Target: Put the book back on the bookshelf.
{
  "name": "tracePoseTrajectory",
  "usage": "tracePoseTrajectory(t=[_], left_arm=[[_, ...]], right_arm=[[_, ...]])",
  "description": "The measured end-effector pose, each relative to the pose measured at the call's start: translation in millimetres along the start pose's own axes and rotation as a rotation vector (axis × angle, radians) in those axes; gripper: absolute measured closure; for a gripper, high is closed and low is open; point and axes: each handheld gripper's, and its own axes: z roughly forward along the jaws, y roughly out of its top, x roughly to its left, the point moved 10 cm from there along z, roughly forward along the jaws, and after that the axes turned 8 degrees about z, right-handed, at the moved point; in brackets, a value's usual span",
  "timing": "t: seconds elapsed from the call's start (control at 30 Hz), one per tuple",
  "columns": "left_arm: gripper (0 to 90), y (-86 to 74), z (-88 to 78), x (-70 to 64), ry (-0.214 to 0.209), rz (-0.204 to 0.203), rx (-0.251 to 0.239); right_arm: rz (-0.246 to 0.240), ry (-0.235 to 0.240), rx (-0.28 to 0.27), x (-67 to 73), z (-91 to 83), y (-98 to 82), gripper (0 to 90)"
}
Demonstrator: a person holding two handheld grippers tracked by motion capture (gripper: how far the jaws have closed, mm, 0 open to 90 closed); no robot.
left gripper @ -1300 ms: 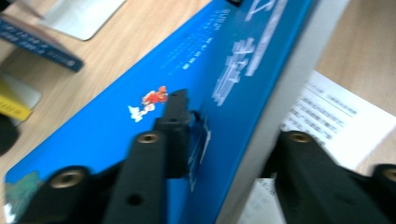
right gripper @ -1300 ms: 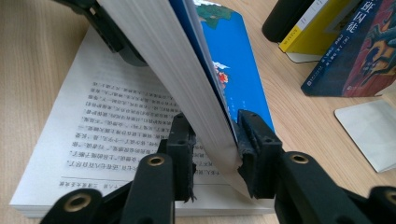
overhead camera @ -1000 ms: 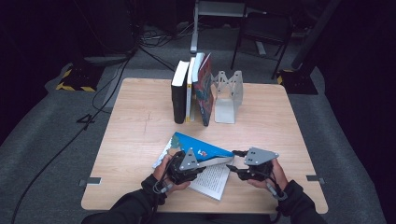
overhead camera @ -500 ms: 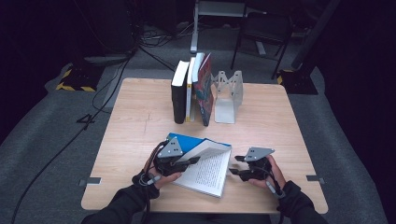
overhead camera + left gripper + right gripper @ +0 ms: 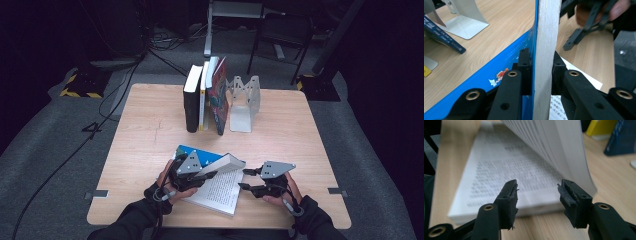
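Near edge of the table: an open book (image 5: 216, 186) lies in front of the person, its lower pages flat on the wood, its blue cover and a thick wad of pages lifted.
Change: a second ago the cover stood steeply up like a tent; now it leans lower over the printed pages, so the book looks partway through being closed or leafed.
Left gripper (image 5: 192, 172): clamped on the raised wad, one jaw on the blue cover, the other on the page side, as the left gripper view shows (image 5: 541, 72).
Right gripper (image 5: 250, 179): jaws apart with nothing between them, having just been narrowing; it sits just right of the book's page edge and points at it (image 5: 537, 195).
Meaning: probably the right gripper will take or steady the pages next.
Surface: pale wooden table (image 5: 300, 135), square, with standing books (image 5: 205, 95) leaning by a metal bookend (image 5: 244, 102) at the far side.
Room: dark, grey carpet (image 5: 55, 150), cables (image 5: 120, 85), a chair (image 5: 280, 35) behind.
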Motion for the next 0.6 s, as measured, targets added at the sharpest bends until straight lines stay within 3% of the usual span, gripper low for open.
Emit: tracePoseTrajectory(t=[0.07, 0.2, 0.4, 0.47, 0.53, 0.6], left_arm=[[77.1, 1.7, -5.3, 2.9, 0.002, -0.019, -0.022], [77.2, 3.4, -10.9, 6.0, -0.002, -0.027, -0.049], [77.3, 4.4, -14.3, 6.4, -0.005, -0.023, -0.064], [77.4, 4.8, -14.8, 6.5, -0.009, -0.027, -0.066], [77.3, 5.0, -15.9, 7.3, -0.015, -0.04, -0.071], [77.3, 4.5, -16.0, 6.7, -0.02, -0.054, -0.075]], right_arm=[[0.043, -0.034, 0.038, -12.4, 1.3, -12.8, 46.4], [0.065, -0.086, 0.09, -27.8, 4.2, -25.0, 46.5], [0.042, -0.057, 0.16, -20.7, 23.5, -29.9, 46.2], [0.043, -0.044, 0.153, -18.3, 25.3, -28.2, 46.1], [0.033, -0.015, 0.111, -12.3, 25.7, -21.9, 47.3], [0.053, 0.009, 0.072, -9.2, 23.2, -17.1, 51.8]])
